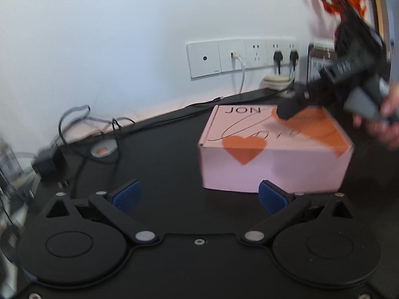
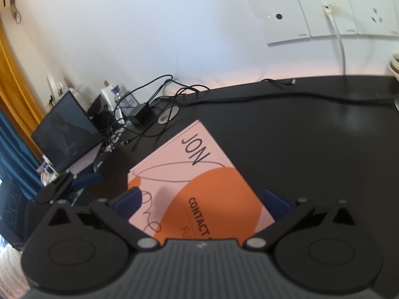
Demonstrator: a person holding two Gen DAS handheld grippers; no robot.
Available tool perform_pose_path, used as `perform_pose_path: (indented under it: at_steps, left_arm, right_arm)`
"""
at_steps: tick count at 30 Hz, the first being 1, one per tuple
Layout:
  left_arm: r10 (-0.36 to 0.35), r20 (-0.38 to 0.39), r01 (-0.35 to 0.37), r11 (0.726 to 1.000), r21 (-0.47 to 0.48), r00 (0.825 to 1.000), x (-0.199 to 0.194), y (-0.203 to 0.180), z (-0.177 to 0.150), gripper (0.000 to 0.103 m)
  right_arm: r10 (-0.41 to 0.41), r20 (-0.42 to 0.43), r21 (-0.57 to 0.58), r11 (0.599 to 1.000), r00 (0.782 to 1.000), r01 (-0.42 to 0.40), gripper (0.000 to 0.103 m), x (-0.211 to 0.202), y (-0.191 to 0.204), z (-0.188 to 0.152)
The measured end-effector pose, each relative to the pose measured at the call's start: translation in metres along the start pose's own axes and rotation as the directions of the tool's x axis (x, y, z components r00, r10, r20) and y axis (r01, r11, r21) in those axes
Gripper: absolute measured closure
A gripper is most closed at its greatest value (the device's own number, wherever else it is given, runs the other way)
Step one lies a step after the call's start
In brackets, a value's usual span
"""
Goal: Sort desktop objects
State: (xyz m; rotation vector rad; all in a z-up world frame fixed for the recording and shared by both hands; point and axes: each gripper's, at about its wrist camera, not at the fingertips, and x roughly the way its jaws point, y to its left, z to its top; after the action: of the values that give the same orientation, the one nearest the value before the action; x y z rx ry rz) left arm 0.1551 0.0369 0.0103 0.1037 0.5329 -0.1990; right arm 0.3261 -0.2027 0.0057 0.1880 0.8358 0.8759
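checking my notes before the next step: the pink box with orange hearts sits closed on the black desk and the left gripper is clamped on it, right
Not quite. The left gripper is open, its blue pads short of the pink box and nothing between them, as the left wrist view shows. The rest holds: the box sits closed on the black desk.

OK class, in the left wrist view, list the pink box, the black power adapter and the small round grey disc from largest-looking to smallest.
1. pink box, by far the largest.
2. black power adapter.
3. round grey disc, smallest-looking.

The adapter lies nearer the camera and is blurred, so the order of the last two is unsure.
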Motion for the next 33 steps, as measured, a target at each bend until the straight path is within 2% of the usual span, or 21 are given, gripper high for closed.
perform_pose_path:
  at_steps: [2, 5, 8, 16, 26, 33]
  left_arm:
    - [-0.054, -0.006, 0.053, 0.993, -0.105, 0.999, -0.003, 0.009, 0.001, 0.000]
    - [-0.131, -0.010, 0.124, 0.957, -0.263, 0.991, -0.003, 0.024, 0.002, 0.000]
    - [-0.163, 0.001, 0.154, 0.931, -0.331, 0.987, -0.003, 0.031, 0.001, 0.000]
    - [-0.199, -0.010, 0.182, 0.912, -0.368, 0.980, 0.008, 0.026, -0.001, 0.000]
    - [-0.237, -0.031, 0.212, 0.913, -0.348, 0.971, 0.016, 0.009, 0.000, 0.000]
    - [-0.241, -0.037, 0.213, 0.912, -0.352, 0.970, 0.019, 0.004, 0.001, 0.000]
  right_arm:
    - [0.012, 0.017, 0.019, 1.000, 1.000, -0.012, 0.001, -0.005, 0.000, -0.006]
    - [0.020, 0.030, 0.055, 0.998, 0.999, -0.021, 0.001, -0.009, -0.001, -0.013]
    - [0.032, 0.041, 0.090, 0.995, 0.999, -0.036, 0.001, -0.014, -0.001, -0.019]
    - [0.059, 0.060, 0.105, 0.992, 0.996, -0.065, 0.001, -0.027, 0.008, -0.041]
    - [0.089, 0.063, 0.070, 0.993, 0.994, -0.094, 0.001, -0.042, 0.029, -0.073]
    - [0.095, 0.070, 0.074, 0.992, 0.993, -0.100, 0.001, -0.045, 0.032, -0.081]
